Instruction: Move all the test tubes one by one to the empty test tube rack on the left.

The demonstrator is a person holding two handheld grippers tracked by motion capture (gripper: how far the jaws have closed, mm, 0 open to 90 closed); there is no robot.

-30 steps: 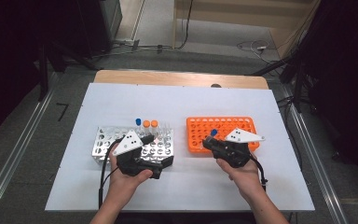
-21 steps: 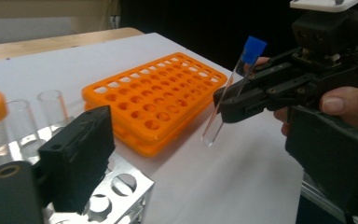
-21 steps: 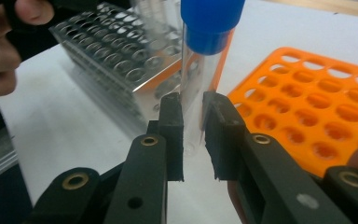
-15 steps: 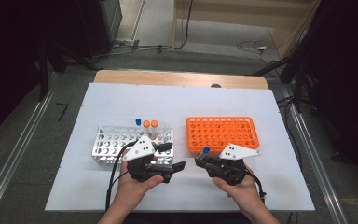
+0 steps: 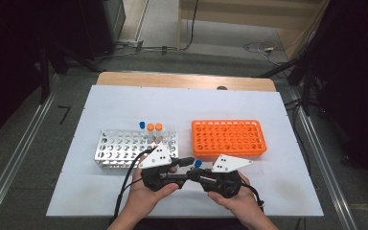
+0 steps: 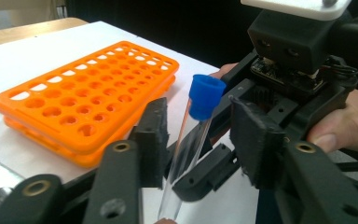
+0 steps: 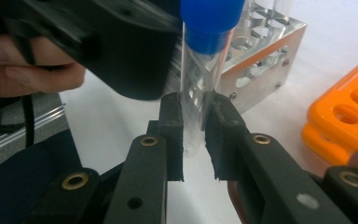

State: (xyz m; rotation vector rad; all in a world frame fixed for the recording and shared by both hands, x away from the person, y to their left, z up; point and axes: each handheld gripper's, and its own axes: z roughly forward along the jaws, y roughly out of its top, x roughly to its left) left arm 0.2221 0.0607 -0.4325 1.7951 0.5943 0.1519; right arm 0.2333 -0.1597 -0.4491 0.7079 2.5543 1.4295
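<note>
**Blue-capped tube changing hands above the bench**

The right gripper (image 7: 193,135) has its fingers shut on the lower half of a clear tube with a blue cap (image 6: 193,135), holding it roughly upright in the air over the bench (image 5: 124,103), in front of the gap between the metal rack (image 5: 124,149) and the orange rack (image 5: 229,138). The left gripper (image 6: 200,140) faces it at close quarters; its fingers have just been closing and now stand on either side of the tube, about halfway shut. In the left gripper view there is a gap between each pad and the glass, so it does not grip yet.

This looks like a handover from right to left, caught midway. The next move calls for the left fingers to finish closing squarely on the glass below the cap, before the right fingers let go. Releasing early, or squeezing off-centre, could tip or drop the tube. Two orange-capped tubes (image 5: 154,129) and another blue one stand in the metal rack.
</note>
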